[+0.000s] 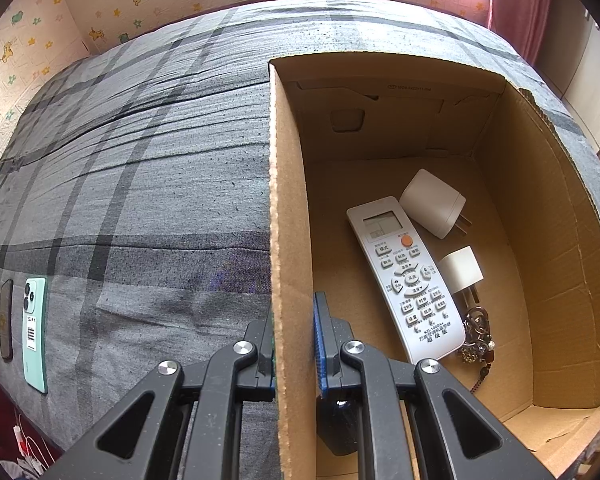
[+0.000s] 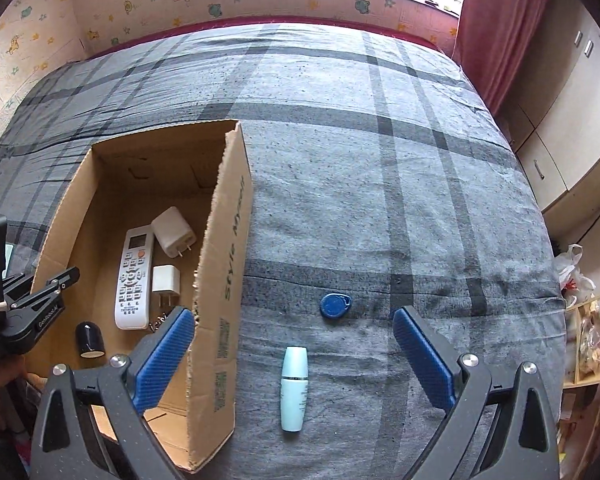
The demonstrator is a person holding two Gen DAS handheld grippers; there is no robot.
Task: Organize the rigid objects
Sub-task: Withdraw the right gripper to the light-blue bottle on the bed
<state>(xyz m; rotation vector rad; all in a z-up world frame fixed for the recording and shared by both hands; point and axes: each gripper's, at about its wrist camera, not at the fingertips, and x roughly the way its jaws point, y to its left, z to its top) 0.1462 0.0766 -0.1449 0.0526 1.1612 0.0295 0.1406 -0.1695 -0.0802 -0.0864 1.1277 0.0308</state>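
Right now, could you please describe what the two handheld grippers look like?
Both are matte black plastic with silver screw heads and ribbed blue pads. The left gripper shows white lettering along one arm in the right wrist view, with a pale band around its black handle. The right gripper looks the same build, with no cables visible.

Landmark: cardboard box [image 2: 224,264], open-topped | Right of it we see broad bare bedspread [image 2: 380,160], broken only by a blue key fob [image 2: 335,304] and a pale bottle [image 2: 294,388] | Inside it we find a remote [image 1: 408,280], two plugs, keys and a dark cap crowding the floor | Its left wall is clamped by the left gripper [image 1: 294,344]
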